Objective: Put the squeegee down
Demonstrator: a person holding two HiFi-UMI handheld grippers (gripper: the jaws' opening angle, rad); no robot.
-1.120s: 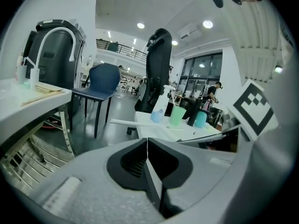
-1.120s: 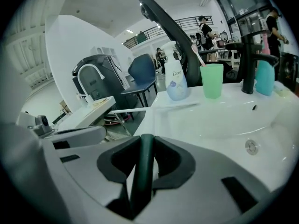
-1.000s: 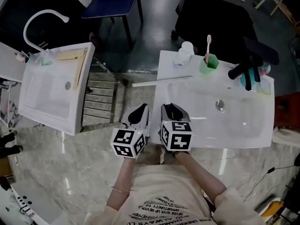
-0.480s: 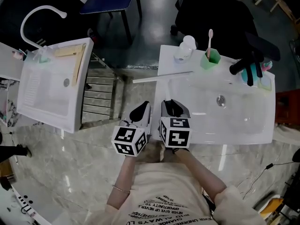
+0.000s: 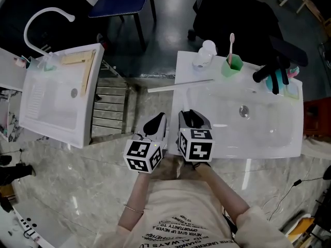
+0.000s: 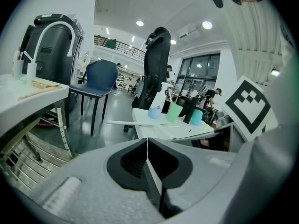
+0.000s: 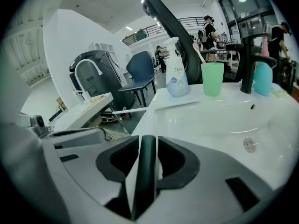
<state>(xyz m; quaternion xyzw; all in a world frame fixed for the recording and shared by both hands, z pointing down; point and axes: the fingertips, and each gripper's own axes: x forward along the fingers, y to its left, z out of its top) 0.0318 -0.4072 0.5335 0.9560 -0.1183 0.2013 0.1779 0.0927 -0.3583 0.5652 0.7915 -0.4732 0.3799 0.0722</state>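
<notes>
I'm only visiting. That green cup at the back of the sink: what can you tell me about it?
The green cup is a pale mint tumbler, plastic by the look, plain and slightly tapered. It stands upright on the back ledge of the white sink, between a white Dove bottle and the black tap. A toothbrush with a pinkish handle stands in it, head up. Nothing else seems to touch it.
</notes>
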